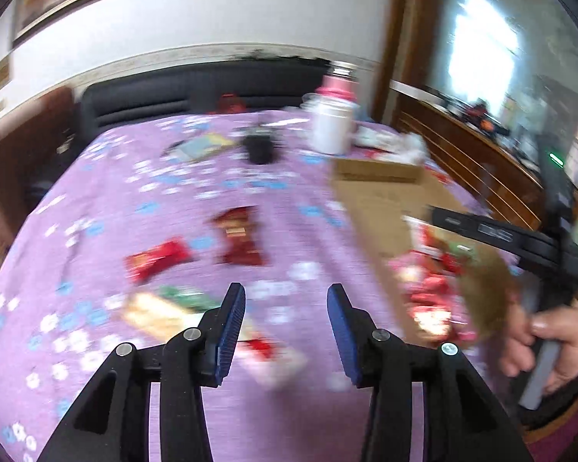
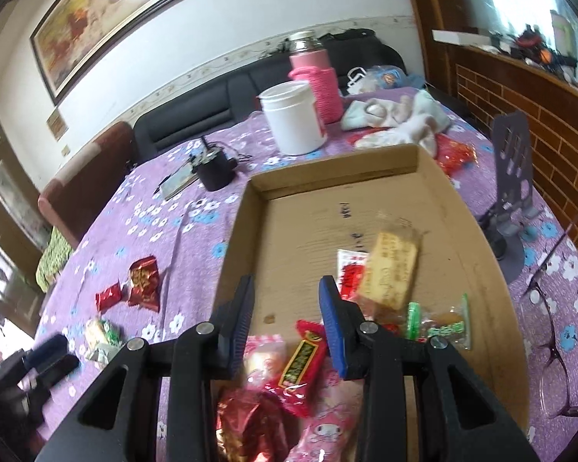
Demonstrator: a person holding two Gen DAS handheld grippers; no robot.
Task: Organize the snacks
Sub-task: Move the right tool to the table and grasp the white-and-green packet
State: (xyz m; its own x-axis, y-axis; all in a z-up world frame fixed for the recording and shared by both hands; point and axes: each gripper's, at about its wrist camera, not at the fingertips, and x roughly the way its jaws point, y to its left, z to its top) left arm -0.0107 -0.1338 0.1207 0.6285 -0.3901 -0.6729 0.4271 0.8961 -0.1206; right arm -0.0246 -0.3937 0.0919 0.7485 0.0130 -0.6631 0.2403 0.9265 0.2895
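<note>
Snacks lie heaped at the near end of your cardboard box, right under your right gripper, whose fingers stand apart with nothing between them. A yellow packet sits blurred just past the right fingertip, and a green-edged packet rests beside it, both inside the box.

Your left gripper hangs over the purple cloth, fingers apart and empty too. Just beyond its tips lie a pale and green packet, then a red packet and a dark red packet, all outside the box and well to its left. That view is badly blurred.

Farther back on the cloth stand a white tub and a pink bottle, touching or nearly so.
</note>
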